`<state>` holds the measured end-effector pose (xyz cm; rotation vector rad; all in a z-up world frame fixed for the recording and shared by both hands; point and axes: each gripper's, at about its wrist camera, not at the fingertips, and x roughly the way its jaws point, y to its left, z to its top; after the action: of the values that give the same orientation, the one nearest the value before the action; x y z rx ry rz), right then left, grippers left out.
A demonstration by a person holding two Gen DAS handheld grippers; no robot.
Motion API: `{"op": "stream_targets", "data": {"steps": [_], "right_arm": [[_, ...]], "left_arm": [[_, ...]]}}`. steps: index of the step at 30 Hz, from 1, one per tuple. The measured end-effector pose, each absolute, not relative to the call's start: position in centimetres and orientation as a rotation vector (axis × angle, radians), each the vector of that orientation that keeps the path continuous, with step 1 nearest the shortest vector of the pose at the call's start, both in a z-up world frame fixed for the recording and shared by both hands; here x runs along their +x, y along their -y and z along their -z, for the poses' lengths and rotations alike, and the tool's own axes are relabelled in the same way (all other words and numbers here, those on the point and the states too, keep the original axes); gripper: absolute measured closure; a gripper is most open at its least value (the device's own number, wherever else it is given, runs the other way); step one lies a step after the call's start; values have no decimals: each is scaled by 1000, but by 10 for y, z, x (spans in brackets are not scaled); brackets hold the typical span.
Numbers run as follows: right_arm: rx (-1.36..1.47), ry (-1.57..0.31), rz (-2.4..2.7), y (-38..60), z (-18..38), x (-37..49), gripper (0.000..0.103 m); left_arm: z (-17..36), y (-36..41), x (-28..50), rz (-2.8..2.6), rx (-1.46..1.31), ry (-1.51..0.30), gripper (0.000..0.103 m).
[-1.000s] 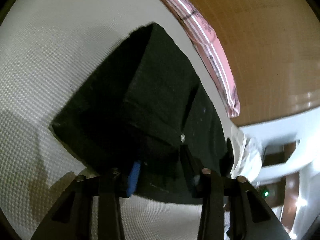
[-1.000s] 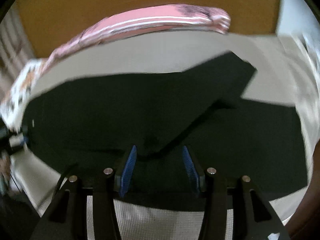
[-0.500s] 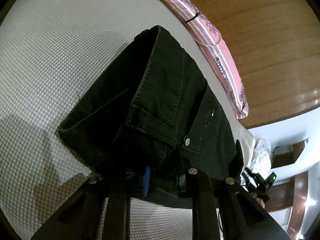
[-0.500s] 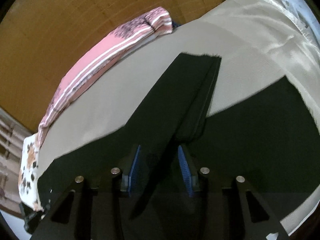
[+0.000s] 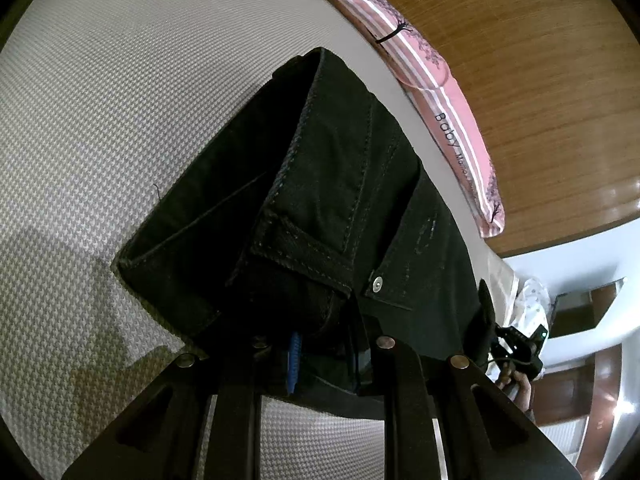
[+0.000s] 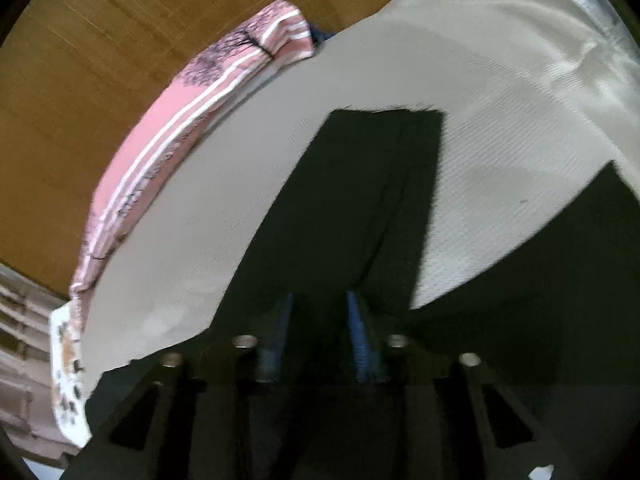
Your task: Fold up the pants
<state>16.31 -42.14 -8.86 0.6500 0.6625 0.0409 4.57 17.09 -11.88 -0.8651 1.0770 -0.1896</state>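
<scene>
White woven bedding is spread under black denim pants, which lie across the bed, stitched waistband and metal rivet toward six o'clock. At one o'clock a pink striped pillow is printed "Baby". Waistband folds are clamped in the left hand-held gripper. The right hand-held gripper, jaws just narrowed, is closed on a raised leg.

Each gripper is built from black angular finger arms with triangular cut-outs. Round silver screw heads are set along the arms. Ribbed blue pads line the inner faces of the left gripper and right gripper.
</scene>
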Motion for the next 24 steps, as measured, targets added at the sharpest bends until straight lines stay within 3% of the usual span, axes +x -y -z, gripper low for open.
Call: {"op": "stream_targets", "data": {"steps": [4, 18, 20, 24], "right_arm": [[661, -638, -70, 420, 82, 165, 93], [716, -675, -17, 431, 91, 195, 84], [719, -660, -40, 430, 87, 193, 97], [726, -631, -50, 430, 74, 182, 99]], "left_arm": [[118, -168, 48, 185, -847, -1078, 84], [118, -169, 47, 178, -843, -1077, 85], [116, -167, 47, 171, -833, -1075, 86], [109, -162, 48, 162, -777, -1080, 88]]}}
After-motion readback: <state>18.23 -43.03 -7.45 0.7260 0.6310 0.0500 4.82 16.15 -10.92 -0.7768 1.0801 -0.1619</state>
